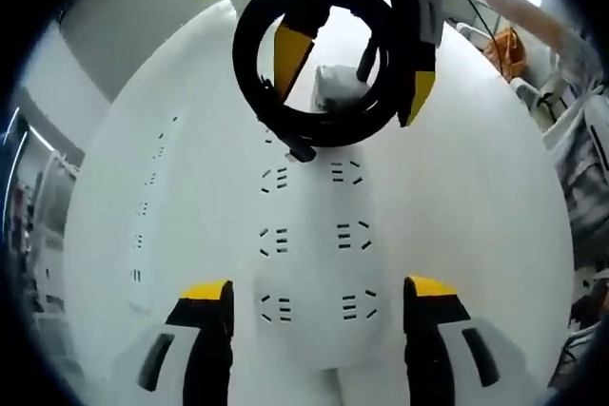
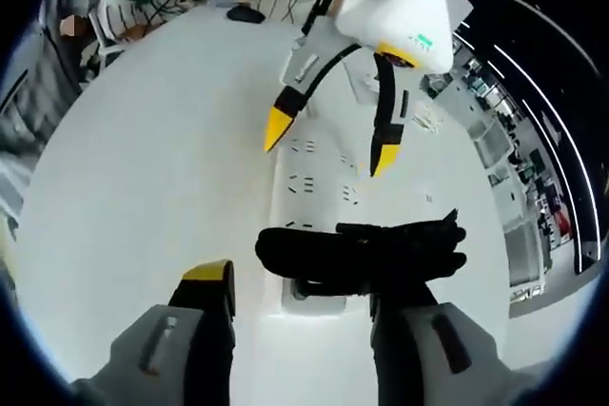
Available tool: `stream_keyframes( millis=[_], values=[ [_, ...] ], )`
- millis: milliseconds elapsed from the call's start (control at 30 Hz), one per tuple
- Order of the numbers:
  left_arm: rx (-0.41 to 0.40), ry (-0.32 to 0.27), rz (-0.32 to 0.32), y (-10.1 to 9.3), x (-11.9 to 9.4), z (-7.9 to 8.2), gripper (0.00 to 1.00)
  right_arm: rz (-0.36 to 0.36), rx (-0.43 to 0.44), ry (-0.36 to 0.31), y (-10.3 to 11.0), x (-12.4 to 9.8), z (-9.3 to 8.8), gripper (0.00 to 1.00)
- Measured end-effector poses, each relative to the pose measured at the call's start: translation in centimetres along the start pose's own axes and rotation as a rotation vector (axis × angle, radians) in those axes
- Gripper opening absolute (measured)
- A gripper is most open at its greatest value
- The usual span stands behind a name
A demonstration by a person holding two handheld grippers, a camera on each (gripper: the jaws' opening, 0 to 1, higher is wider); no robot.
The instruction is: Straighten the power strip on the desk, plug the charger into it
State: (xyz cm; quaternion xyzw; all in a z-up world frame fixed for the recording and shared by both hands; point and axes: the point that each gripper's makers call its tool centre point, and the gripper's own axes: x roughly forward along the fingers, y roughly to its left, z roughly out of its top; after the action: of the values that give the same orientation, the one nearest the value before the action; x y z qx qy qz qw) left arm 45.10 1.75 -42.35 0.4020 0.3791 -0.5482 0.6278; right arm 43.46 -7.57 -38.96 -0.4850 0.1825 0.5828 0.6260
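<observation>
Desk [image 1: 495, 187]: white top; it carries the power strip, which serves as the landmark here.
Power strip [image 1: 314, 263]: white, lying flat on the desk. In the left gripper view its long axis runs straight away from the camera, between the left gripper's own jaws, so it looks fairly squared to that hand. Rows of sockets run along its top.
Left gripper [image 1: 319, 297]: jaws spread wide, one on each side of the strip's near end, holding nothing. In the right gripper view it [image 2: 328, 145] comes in from the far end, tips pointing down at the sockets.
Right gripper [image 2: 304, 297]: at the opposite end of the strip, apparently clamped on the cable bundle, though the black coil hides its right jaw tip.
Cable bundle [image 1: 319, 64]: a black coiled cord hanging over the strip's far end, just above the last sockets; likely part of the charger.
Nearer hand: the right one, already above the sockets.
View difference: the left gripper view shows the coil as an open ring; the right gripper view shows it [image 2: 366, 249] edge-on as a flat band.
</observation>
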Motion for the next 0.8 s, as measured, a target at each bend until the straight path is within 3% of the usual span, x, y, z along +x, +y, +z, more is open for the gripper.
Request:
stream_keyframes(
  millis=[267,500,800],
  values=[
    [0.004,-0.044,0.015,0.0,-0.3,0.3,0.86,-0.010,0.011,-0.003,0.1,0.1,0.0,0.64],
    [-0.013,-0.130,0.013,0.4,-0.9,1.5,0.99,-0.020,0.032,-0.015,0.0,-0.4,0.1,0.66],
    [-0.041,-0.230,-0.001,-0.2,-1.6,3.2,0.99,-0.031,0.063,-0.040,0.2,-1.1,0.0,0.67]
  ],
)
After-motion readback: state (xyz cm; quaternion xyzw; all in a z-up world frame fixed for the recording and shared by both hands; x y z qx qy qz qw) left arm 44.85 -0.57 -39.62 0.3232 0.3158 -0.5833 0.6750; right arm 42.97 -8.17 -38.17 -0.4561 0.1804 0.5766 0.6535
